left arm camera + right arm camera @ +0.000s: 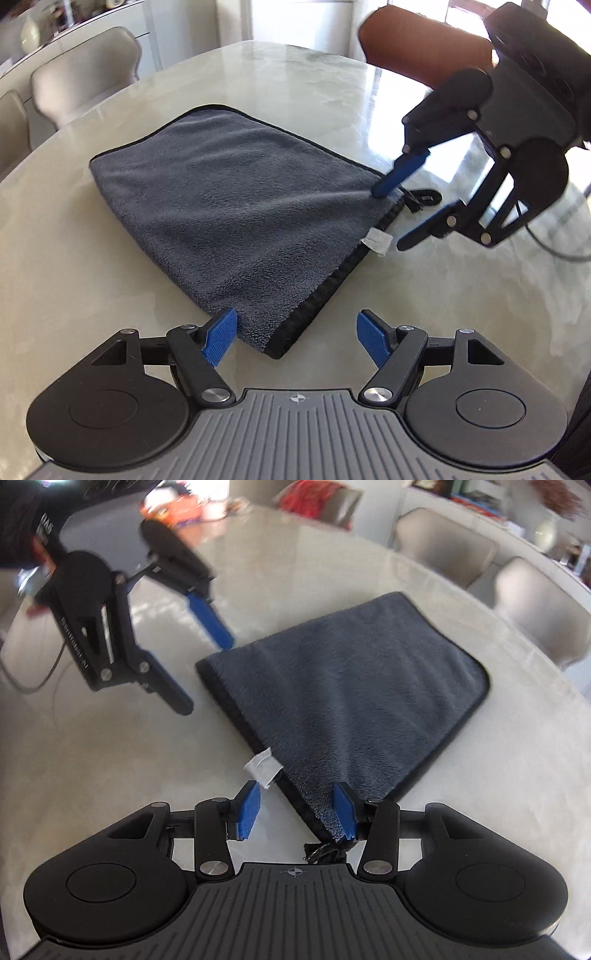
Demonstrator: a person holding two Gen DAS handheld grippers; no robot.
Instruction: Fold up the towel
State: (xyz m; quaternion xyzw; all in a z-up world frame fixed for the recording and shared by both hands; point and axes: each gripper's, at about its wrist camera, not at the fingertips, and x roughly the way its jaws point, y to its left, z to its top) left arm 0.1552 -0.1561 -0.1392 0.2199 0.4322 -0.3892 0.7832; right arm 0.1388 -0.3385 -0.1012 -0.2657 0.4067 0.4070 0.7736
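Note:
A grey towel point(236, 206) with black edging lies folded flat on the pale marble table point(74, 277). A white label point(376, 240) sticks out of its side. My left gripper point(297, 338) is open, its jaws either side of the towel's near corner. My right gripper point(391, 216) is open at the towel's other corner, one blue fingertip touching the cloth. In the right wrist view the towel point(351, 686) fills the middle, its corner and black hanging loop point(325, 853) lie between my open right gripper's point(299, 812) jaws. The left gripper point(207, 672) shows at upper left, open.
Beige chairs point(85, 77) stand along the table's far side, and a brown chair point(417, 40) at the back right. A thin black cable point(554, 243) lies on the table at the right. Cluttered shelves and bright objects point(177, 509) sit beyond the table.

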